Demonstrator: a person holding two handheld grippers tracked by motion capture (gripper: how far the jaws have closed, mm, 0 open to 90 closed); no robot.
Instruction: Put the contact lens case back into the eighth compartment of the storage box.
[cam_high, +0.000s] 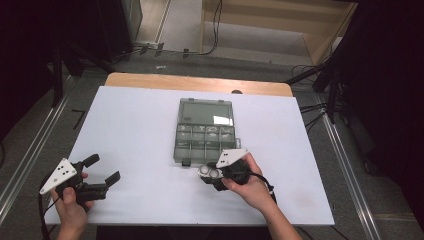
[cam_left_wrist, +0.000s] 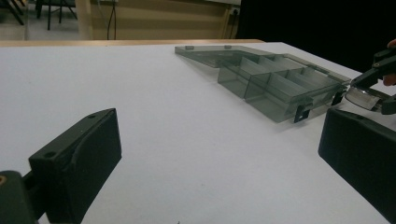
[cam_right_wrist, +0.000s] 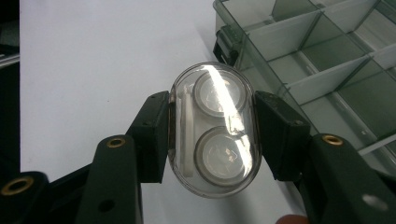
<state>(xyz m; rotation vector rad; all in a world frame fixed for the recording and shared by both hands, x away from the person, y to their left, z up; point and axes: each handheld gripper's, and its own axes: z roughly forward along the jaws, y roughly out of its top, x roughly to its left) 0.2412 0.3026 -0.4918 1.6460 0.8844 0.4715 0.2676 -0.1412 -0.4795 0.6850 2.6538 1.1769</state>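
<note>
Your right claw (cam_right_wrist: 212, 140) pinches a clear oval case (cam_right_wrist: 212, 130) by its long sides, just beside the near edge of the open grey compartment box (cam_high: 205, 137) on the white tabletop (cam_high: 135, 130). Glare blurs the case's two round lids. Your left claw (cam_high: 102, 170) stands spread and empty, well apart.
</note>
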